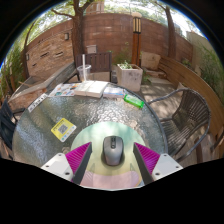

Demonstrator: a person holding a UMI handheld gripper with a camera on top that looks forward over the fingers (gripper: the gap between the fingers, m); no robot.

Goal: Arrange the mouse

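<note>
At the counter's [150, 125] near edge, the spread hand-held gripper [113, 158] flanks the mouse [113, 150]; it should close squarely on both sides.

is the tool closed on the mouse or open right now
Open. The mouse lies flat on the table between the tool fingers, with a gap showing at either side.

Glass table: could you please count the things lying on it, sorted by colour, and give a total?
Grey: 1, the computer mouse, standing between the open fingers.
Yellow: 1, a flat packet.
Green: 1, a packet.
White: 1, a paper.
Total: 4 on the glass table.
</note>
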